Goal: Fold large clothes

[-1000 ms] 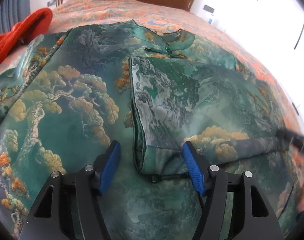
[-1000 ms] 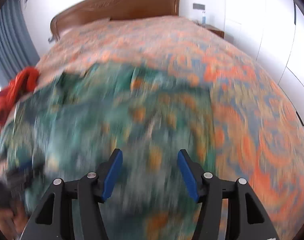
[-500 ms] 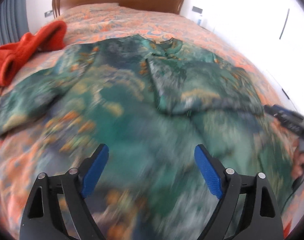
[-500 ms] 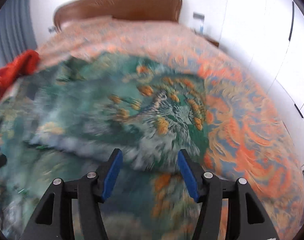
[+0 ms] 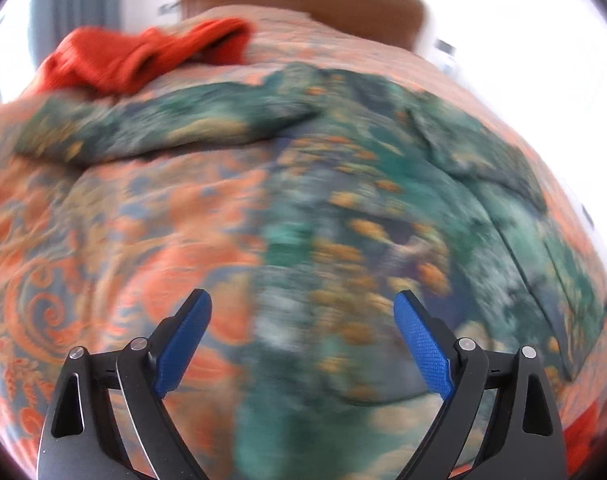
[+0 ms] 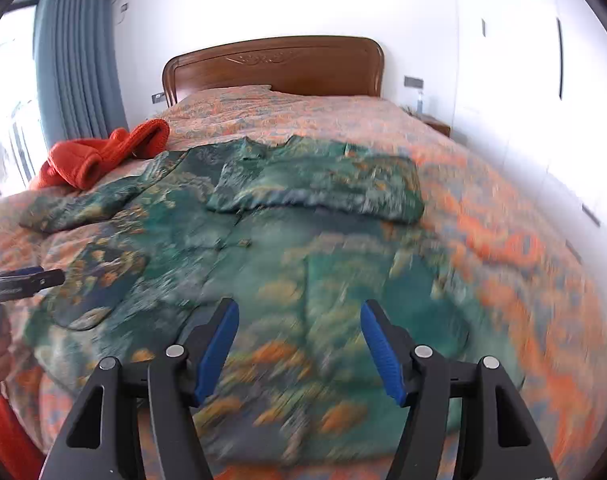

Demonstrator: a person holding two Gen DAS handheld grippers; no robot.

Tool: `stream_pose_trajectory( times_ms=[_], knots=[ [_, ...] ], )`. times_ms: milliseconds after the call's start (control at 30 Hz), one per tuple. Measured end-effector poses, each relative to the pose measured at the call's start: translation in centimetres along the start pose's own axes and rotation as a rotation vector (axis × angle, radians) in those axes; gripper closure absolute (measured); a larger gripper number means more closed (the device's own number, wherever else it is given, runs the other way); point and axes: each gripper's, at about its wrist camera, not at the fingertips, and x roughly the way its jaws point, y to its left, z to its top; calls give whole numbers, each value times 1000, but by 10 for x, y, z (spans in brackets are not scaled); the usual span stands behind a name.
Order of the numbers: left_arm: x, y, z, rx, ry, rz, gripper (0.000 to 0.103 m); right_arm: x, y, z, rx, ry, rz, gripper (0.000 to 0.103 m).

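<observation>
Half the green garment [image 5: 355, 240] motion-blurred.

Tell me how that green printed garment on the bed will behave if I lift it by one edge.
The green garment will likely be floppy: it lies limp, following the bedspread. Its faint sheen suggests a slippery fabric. The folded-in sleeve would probably fall open.

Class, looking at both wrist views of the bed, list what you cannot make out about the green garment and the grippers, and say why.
- Garment print and near hem: left wrist view, motion blur.
- Garment hem below right gripper: right wrist view, blurred and covered by the gripper body.
- Left gripper: right wrist view, cut off by the left edge, so its jaws cannot be read there.
</observation>
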Motion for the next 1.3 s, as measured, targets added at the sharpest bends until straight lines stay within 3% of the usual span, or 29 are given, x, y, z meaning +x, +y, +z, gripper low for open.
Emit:
stream_pose_trajectory(
  times_ms=[200, 333, 433, 600, 667, 733, 767, 800, 933, 1067, 1167, 1300],
  knots=[
    [9, 106, 54, -302, -73, 12, 10, -13, 14, -22, 42, 33, 36, 38],
    [32, 176, 85, -504, -103, 102, 10, -19, 25, -25, -10, 40, 47, 38],
    [49, 203, 101, -562, -101, 180, 11, -22, 34, -29, -48, 45, 43, 38],
    [73, 216, 119, -611, -111, 233, 21, -22, 39, -37, -48, 72, 52, 38],
    [82, 215, 124, -602, -124, 291, 34, -17, 40, -41, -38, 103, 63, 38],
    [86, 218, 130, -576, -143, 370, 62, -13, 41, -45, -34, 128, 61, 38],
    [87, 214, 133, -536, -163, 417, 89, -12, 41, -47, -34, 135, 62, 38],
    [86, 211, 136, -498, -174, 435, 94, -12, 42, -48, -35, 139, 66, 38],
    [70, 163, 152, -220, -254, 543, 97, -12, 47, -55, -42, 149, 77, 38],
    [45, 79, 149, 168, -387, 583, 97, -12, 49, -58, -33, 143, 93, 38],
    [32, 13, 126, 452, -461, 556, 97, -11, 50, -61, -13, 149, 110, 38],
    [40, -59, 87, 748, -461, 464, 97, -14, 50, -65, 2, 142, 125, 38]
  ],
)
